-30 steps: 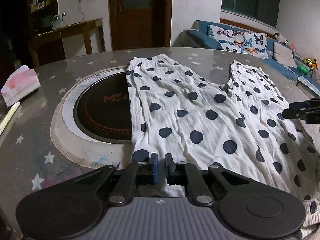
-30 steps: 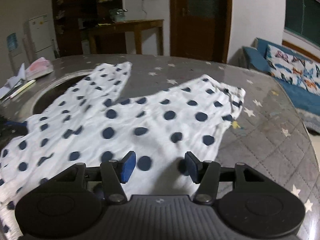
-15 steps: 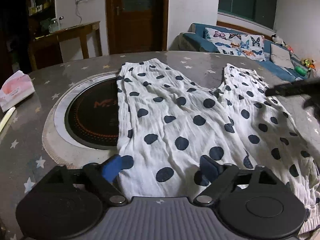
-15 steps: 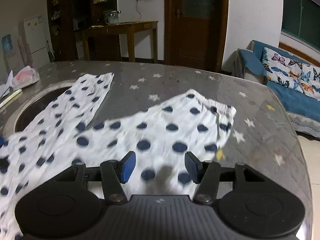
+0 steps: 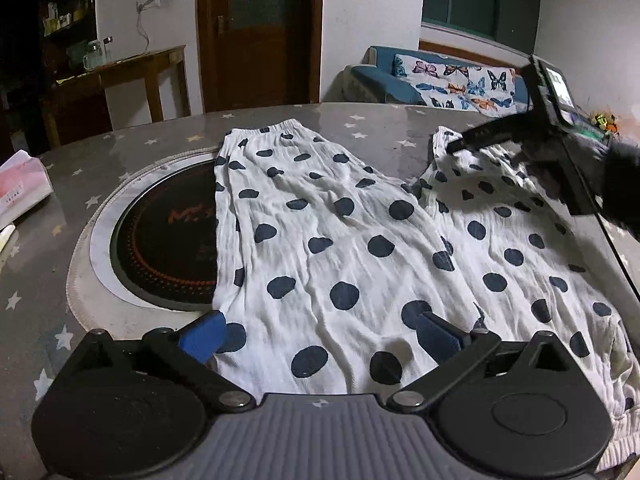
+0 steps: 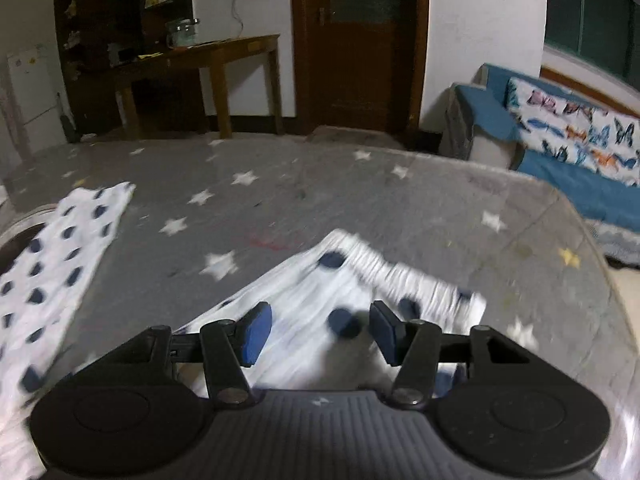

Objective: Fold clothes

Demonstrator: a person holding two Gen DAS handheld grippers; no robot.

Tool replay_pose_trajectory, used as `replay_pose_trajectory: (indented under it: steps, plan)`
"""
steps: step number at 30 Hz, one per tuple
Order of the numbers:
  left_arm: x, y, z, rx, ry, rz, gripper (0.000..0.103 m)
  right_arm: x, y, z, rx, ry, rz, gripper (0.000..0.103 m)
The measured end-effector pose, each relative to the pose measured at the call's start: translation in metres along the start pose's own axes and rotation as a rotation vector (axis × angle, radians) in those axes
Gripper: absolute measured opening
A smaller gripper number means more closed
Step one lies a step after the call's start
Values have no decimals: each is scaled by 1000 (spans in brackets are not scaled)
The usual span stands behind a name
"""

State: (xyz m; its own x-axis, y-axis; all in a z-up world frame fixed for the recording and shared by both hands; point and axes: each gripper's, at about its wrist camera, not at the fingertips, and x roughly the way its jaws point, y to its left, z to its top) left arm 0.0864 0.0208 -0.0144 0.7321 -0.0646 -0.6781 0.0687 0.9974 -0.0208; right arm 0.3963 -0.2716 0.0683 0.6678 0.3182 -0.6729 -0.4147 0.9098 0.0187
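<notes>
White trousers with dark blue polka dots (image 5: 340, 240) lie spread flat on the grey star-patterned table (image 5: 120, 152), both legs pointing away. My left gripper (image 5: 320, 336) is open wide, low over the near waist end of the left leg. My right gripper (image 6: 320, 332) is open above the far cuff of the right leg (image 6: 360, 276); it also shows in the left wrist view (image 5: 520, 136), over that cuff. The left leg's cuff (image 6: 80, 216) shows at the left of the blurred right wrist view.
A round black hotplate (image 5: 168, 240) sits set into the table, partly under the left leg. A pink tissue pack (image 5: 20, 188) lies at the table's left edge. A blue sofa (image 6: 560, 148) stands beyond the table's right edge.
My left gripper opened, let go of the waist edge and drew back a little. My right gripper moved forward along the right leg to its far cuff.
</notes>
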Motion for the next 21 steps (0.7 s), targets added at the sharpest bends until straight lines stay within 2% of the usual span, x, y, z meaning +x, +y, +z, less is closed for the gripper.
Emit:
replay_pose_trajectory:
  steps: [5, 9, 16, 21]
  plan:
    - [-4, -9, -2, 35, -3, -9, 103, 12, -16, 10, 23, -12, -82, 55]
    - [-12, -21, -6, 72, -20, -51, 103, -2, -21, 8, 51, -23, -81, 56]
    - [-27, -60, -15, 135, -38, -188, 103, -41, -26, -8, 48, -17, -69, 56]
    - [-38, -108, -26, 239, -38, -327, 102, -61, -35, -23, 62, 2, -78, 56]
